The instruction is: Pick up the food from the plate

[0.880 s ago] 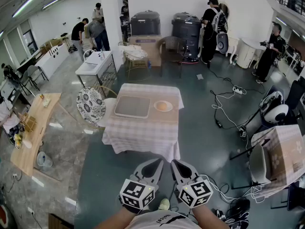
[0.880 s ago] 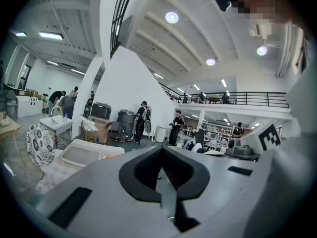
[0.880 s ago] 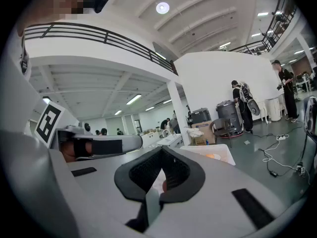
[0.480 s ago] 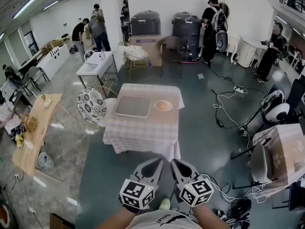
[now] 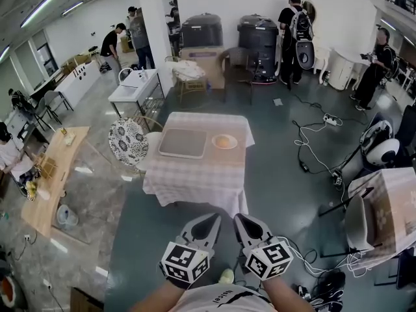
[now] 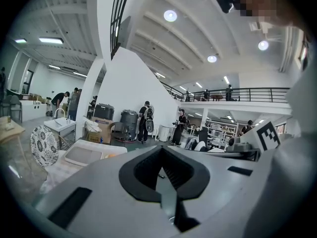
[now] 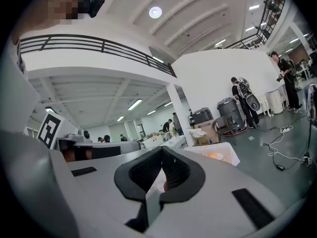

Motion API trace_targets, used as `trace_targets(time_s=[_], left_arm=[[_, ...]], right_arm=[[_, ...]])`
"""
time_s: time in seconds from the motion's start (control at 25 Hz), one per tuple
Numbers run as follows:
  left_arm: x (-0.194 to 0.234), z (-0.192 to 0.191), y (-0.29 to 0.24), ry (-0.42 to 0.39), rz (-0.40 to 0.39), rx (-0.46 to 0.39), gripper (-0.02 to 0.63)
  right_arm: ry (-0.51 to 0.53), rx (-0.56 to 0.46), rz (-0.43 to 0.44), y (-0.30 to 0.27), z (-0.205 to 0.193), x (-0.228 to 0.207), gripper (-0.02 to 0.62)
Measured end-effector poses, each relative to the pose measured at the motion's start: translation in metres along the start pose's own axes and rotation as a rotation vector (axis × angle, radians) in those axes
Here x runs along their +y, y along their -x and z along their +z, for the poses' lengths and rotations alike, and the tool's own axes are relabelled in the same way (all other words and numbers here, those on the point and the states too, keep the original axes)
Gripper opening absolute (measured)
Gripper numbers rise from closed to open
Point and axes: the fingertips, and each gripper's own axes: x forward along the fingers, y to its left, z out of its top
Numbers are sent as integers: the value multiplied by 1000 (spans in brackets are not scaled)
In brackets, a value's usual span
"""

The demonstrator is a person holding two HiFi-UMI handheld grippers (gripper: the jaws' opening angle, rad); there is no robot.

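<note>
Large hall with a grey-green floor, several people standing at the rear wall and cables lying on the floor at right

Head view: a bench (image 5: 195, 174) covered with a checked cloth stands in mid-floor. On it lie a grey tray (image 5: 183, 143) and, just beside the tray on its right, a plate (image 5: 224, 146) carrying the orange food (image 5: 224, 141). A patterned chair (image 5: 129, 142) stands at the left edge of the bench. Both units are held low at the bottom of the frame, side by side and well apart from the bench. The left hand-held gripper (image 5: 208, 222) and the right hand-held gripper (image 5: 244, 222) each point toward the bench with jaws together.

Left gripper view: the jaws of the left hand-held gripper (image 6: 162, 148) are fully closed, tips meeting, with nothing between them. The tray and a sliver of the food (image 6: 112, 155) show at left, beyond the jaws.

Right gripper view: the jaws of the right hand-held gripper (image 7: 162, 148) are likewise closed at the tips and empty. The food (image 7: 213, 155) sits on the plate on the bench, to the right of the jaws and well apart from them
</note>
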Motion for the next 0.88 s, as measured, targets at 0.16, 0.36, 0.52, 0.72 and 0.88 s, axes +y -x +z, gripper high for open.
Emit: trace_targets(time_s=[0.16,0.36,0.52,0.72,0.88], left_arm=[[-3,1,-1,-6,9,1,5],[-1,4,-8,-15,5,1,5],[3,1,-17,-16,-5,14,5],[19,2,-34,-19,-23,22,5],[41,4,-53,-29,-38,29,5]], right_arm=[[-7,-1,11,1,1,-2,15],[-9,-13,14,-2,5,-6,15],[-20,-9,1,-8,3,-14,15],[-18,-2,-20,-27,5,-23,15],[-21,6,-45,-53,6,-37,15]])
